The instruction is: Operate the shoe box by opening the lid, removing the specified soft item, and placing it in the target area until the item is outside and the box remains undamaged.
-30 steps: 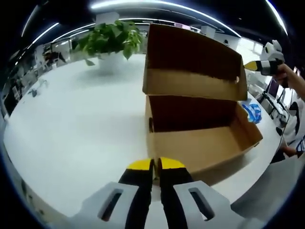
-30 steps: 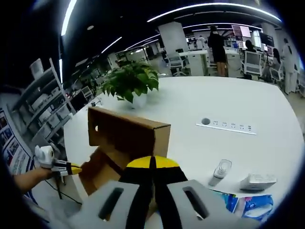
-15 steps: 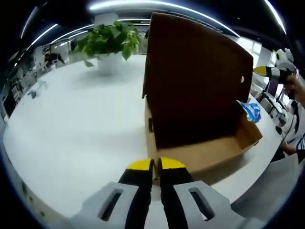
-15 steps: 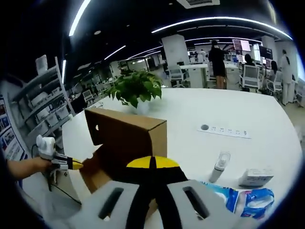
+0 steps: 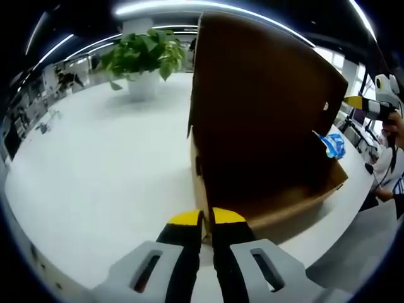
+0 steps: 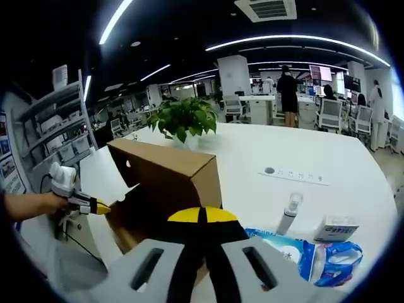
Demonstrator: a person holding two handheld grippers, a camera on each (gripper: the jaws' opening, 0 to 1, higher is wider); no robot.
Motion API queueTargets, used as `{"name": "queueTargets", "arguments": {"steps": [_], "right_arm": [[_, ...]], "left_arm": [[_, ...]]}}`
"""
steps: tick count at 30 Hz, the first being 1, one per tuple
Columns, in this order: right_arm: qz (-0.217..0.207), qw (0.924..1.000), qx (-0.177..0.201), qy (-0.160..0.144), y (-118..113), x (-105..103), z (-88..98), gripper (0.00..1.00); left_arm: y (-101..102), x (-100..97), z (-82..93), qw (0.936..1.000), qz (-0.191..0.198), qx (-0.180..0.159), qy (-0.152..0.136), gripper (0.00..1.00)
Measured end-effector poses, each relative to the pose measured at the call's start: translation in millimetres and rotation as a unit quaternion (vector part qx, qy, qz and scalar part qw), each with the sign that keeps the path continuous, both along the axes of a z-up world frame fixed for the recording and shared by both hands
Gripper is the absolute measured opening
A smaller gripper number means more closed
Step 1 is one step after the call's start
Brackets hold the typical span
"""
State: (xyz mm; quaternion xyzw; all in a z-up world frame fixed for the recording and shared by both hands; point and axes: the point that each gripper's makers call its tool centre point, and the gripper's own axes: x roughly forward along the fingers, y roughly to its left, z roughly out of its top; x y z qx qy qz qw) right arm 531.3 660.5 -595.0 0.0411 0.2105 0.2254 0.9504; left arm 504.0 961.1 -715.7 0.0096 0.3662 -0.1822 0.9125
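White tabletop (image 5: 95, 164) carries your shoe box (image 5: 265, 145), centre frame, lid (image 6: 161, 167) raised. Both grippers (image 5: 202, 218) (image 6: 202, 214) sit closed, empty. Yanking that lid could tear its hinge.

Open-plan office: desks (image 6: 262, 104), swivel chairs (image 6: 331, 113), monitors (image 6: 314, 67), shelving (image 6: 53, 132)

Shoe box (image 5: 265, 126): plain brown cardboard, matt, unprinted inside and out. Table (image 5: 101, 164): smooth white top with a faint sheen. Blue-and-white packet (image 6: 315, 255): glossy, crinkled plastic film; spray bottle (image 6: 287, 214): clear plastic.
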Motion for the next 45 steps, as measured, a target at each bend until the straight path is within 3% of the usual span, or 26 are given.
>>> {"name": "queueTargets", "arguments": {"steps": [10, 13, 21, 26, 34, 45], "right_arm": [[0.005, 0.9998, -0.012, -0.014, 3, -13, -5.3, 0.00], [0.010, 0.9994, -0.022, -0.023, 4, -16, -6.1, 0.00], [0.012, 0.9993, -0.024, -0.028, 5, -20, -8.8, 0.00], [0.018, 0.9990, -0.028, -0.028, 6, -24, -11.5, 0.00], [0.028, 0.9984, -0.039, -0.030, 8, -30, -16.6, 0.00], [0.043, 0.9972, -0.055, -0.027, 13, -41, -28.2, 0.00]], "left_arm": [[1, 1.8, 9.8, 0.9998, -0.010, 0.006, -0.013, 0.02], [2, 8.1, 27.1, 0.9992, -0.009, -0.002, -0.038, 0.04], [4, 27.9, 75.0, 0.9946, -0.023, 0.013, -0.100, 0.15], [1, 36.1, 93.3, 0.9912, -0.037, 0.025, -0.125, 0.18], [-5, 40.7, 101.0, 0.9877, -0.060, 0.042, -0.138, 0.20], [-15, 33.6, 105.0, 0.9836, -0.097, 0.041, -0.146, 0.19]]}}
